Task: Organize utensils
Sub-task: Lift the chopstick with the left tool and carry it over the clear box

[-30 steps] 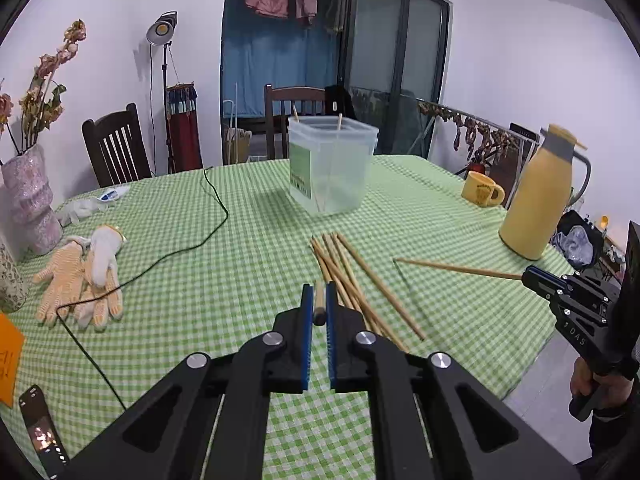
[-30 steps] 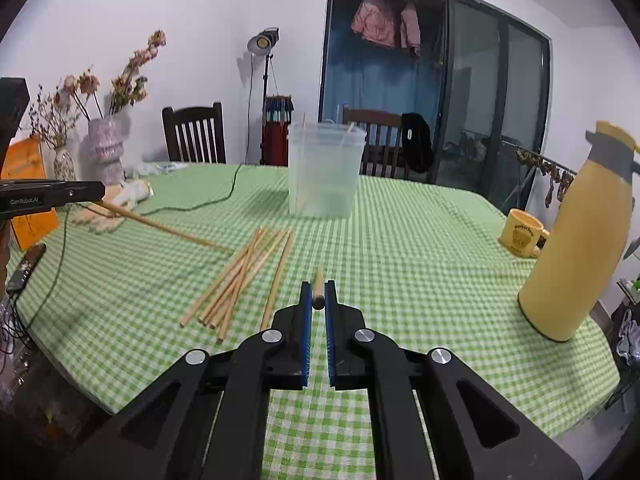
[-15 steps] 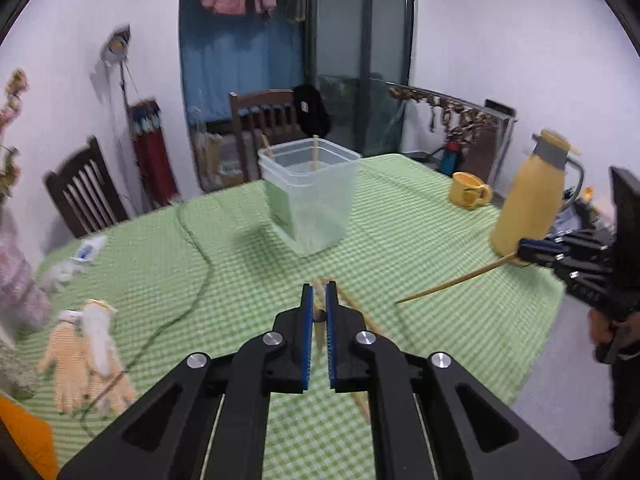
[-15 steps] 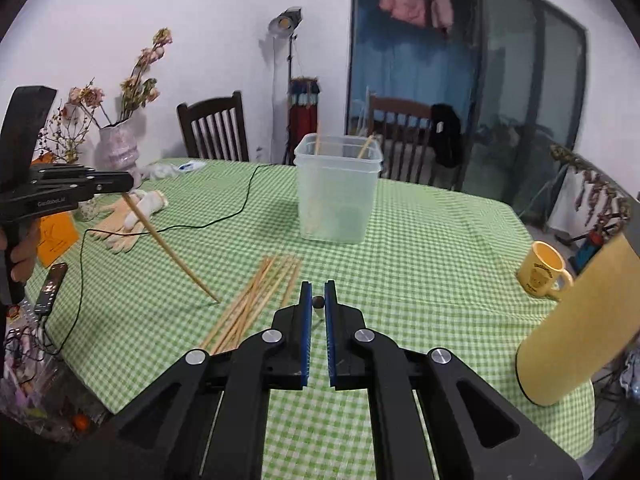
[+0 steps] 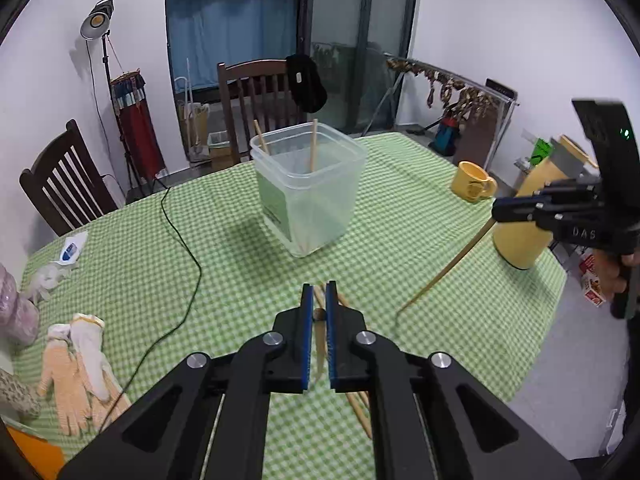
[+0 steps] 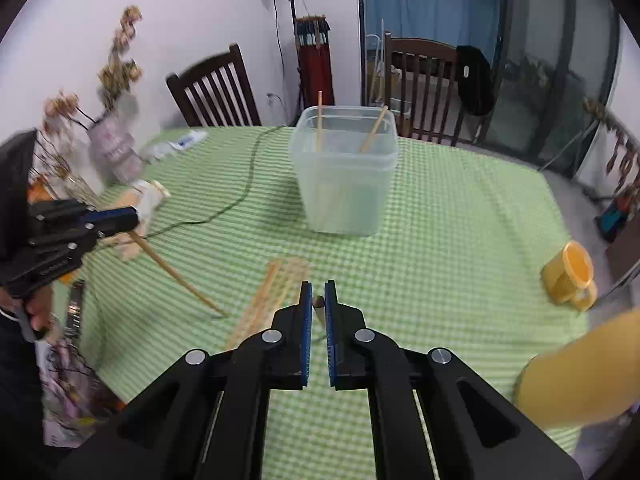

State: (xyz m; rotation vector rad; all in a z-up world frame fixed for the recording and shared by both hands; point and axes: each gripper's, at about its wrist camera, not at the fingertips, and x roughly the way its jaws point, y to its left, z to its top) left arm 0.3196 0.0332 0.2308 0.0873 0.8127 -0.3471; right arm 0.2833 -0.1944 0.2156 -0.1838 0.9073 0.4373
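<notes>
A clear plastic tub (image 5: 310, 188) (image 6: 346, 176) stands mid-table with two chopsticks leaning inside. My left gripper (image 5: 319, 304) is shut on a wooden chopstick (image 5: 319, 314), held above the table; that chopstick hangs down-right in the right wrist view (image 6: 176, 272). My right gripper (image 6: 316, 300) is shut on another chopstick (image 6: 318, 303), which slants down-left in the left wrist view (image 5: 444, 270). Several loose chopsticks (image 6: 268, 296) lie on the green checked cloth in front of the tub.
A yellow mug (image 5: 472, 182) and a yellow thermos (image 5: 532, 216) stand at the right. Work gloves (image 5: 78, 364), a black cable (image 5: 188, 256) and a flower vase (image 6: 114, 152) are at the left. Wooden chairs (image 5: 260, 96) stand behind the table.
Both grippers rose and tilted, so each held chopstick now points steeply down at the cloth instead of lying level. Both came closer to the tub.
</notes>
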